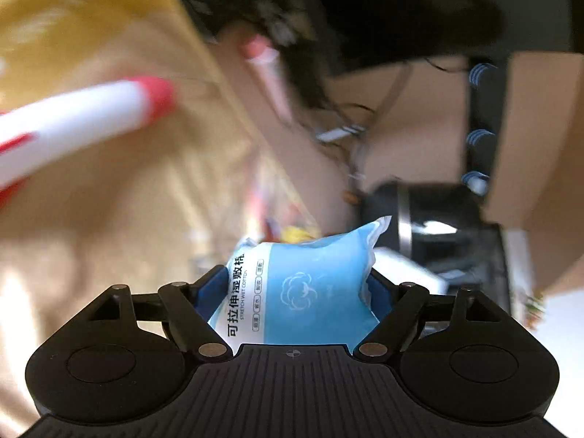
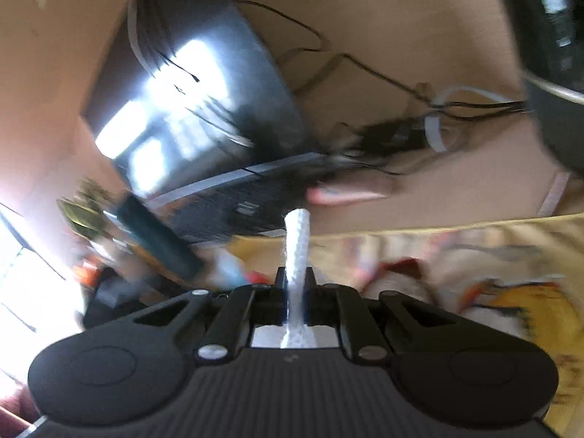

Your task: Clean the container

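Observation:
My left gripper [image 1: 297, 284] is shut on a light-blue pack of wet cotton wipes [image 1: 310, 284], held between its blue-padded fingers with the pack's sealed end pointing away. My right gripper [image 2: 295, 284] is shut on a thin white cotton wipe [image 2: 297, 248], which sticks out forward as a narrow textured strip. A white tube with a red cap [image 1: 84, 124] crosses the left of the left wrist view, close and blurred. No container for cleaning can be told apart in either blurred view.
A yellow patterned cloth [image 2: 474, 292] covers the surface below. A dark monitor-like box [image 2: 197, 102] with tangled cables [image 2: 401, 124] stands ahead in the right wrist view. A black round appliance [image 1: 427, 219] sits right of the pack. Beige wall lies behind.

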`<state>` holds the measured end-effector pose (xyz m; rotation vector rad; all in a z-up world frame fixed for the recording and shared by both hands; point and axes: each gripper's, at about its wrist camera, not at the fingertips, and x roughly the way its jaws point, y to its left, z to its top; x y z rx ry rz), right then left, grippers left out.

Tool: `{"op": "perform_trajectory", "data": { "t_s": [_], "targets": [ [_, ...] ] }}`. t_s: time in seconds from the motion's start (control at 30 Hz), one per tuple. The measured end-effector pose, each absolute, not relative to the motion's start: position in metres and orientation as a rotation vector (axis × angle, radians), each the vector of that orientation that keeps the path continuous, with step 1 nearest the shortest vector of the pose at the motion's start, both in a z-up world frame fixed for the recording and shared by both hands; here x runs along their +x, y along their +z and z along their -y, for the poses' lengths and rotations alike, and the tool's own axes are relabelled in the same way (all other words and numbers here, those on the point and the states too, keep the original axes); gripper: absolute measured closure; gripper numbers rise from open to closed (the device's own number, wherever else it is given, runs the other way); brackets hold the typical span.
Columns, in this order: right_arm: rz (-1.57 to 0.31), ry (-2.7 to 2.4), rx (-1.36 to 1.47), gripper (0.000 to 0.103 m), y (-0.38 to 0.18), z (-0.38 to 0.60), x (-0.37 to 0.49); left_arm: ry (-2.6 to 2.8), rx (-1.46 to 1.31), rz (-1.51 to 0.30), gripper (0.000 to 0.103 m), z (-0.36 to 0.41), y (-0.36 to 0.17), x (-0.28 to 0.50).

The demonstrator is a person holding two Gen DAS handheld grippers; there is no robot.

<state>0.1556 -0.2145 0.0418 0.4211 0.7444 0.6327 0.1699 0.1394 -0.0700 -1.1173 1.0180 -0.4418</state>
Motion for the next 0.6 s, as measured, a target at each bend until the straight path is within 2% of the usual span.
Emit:
{"op": "perform_trajectory", "data": {
  "t_s": [0.07, 0.23, 0.47, 0.6],
  "targets": [
    [-0.758, 0.743, 0.486, 0.095, 0.039, 0.200, 0.156, -0.381, -1.171, -1.049, 0.020, -0.144, -0.084, 0.164],
    [-0.840, 0.852, 0.313, 0.095, 0.019, 0.147, 0.142, -0.364, -1.337, -1.056, 0.020, -0.153, -0.101, 0.161],
    [-1.007, 0.793, 0.123, 0.095, -0.013, 0.123, 0.138, -0.372, -1.344, -1.027, 0.020, -0.160, -0.096, 0.158],
    [-1.035, 0.677, 0.058, 0.095, -0.023, 0.135, 0.143, -0.441, -1.196, -0.983, 0.019, -0.159, -0.074, 0.158]
  ]
}}
